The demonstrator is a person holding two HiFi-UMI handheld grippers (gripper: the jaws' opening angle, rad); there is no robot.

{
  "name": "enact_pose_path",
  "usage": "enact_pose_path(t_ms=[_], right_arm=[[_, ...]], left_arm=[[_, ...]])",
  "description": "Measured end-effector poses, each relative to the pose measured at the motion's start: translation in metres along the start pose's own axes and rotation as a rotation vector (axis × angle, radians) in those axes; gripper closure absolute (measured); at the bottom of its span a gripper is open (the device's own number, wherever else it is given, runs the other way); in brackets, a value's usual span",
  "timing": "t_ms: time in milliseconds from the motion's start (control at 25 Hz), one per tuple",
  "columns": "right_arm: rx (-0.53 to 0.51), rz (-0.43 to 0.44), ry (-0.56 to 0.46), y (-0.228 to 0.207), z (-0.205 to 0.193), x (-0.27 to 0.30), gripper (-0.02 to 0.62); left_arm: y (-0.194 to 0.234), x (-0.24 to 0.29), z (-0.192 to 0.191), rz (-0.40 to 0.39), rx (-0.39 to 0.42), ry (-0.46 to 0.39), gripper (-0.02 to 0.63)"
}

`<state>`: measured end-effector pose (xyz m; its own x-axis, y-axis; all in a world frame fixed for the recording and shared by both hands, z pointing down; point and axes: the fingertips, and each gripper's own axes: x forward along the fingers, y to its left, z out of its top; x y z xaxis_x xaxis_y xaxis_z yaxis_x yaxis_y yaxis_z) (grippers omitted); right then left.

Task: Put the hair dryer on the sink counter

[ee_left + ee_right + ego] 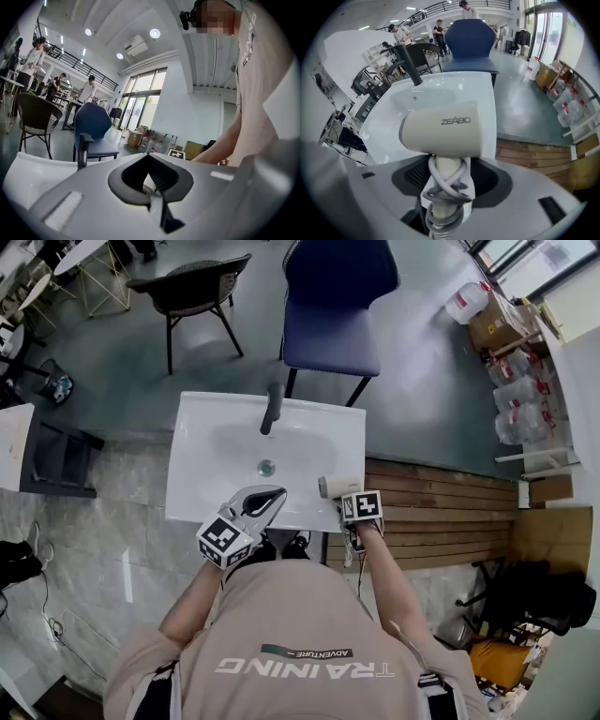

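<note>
Currently right gripper is clamping the rigid, probably top-heavy hair dryer by its cord-wrapped handle above the sink counter, left gripper idling closed, empty.

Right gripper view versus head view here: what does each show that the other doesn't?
Only the right gripper view: the cord wound around the handle of the hair dryer, and the right gripper shut on that handle. Only the head view: the left gripper over the near edge of the sink, and the drain. Both: the hair dryer over the sink's right side, the faucet, the blue chair.
</note>
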<state>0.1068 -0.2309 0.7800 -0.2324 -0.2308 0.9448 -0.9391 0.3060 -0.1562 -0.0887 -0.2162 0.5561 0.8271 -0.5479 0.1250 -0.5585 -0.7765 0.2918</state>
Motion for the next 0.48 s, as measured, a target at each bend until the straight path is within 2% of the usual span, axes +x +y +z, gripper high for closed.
enact_pose_path(t_ms=[280,480], right_arm=[[-0.071,-0.043,0.003,0.005,0.000,-0.007,0.365],[-0.067,-0.054,-0.020,0.002,0.001,-0.016,0.365]], left_arm=[[-0.006,-0.003,-0.004,-0.003,-0.002,0.011,0.601],[-0.011,-0.001,-0.006,-0.016,0.004,0.012,0.601]])
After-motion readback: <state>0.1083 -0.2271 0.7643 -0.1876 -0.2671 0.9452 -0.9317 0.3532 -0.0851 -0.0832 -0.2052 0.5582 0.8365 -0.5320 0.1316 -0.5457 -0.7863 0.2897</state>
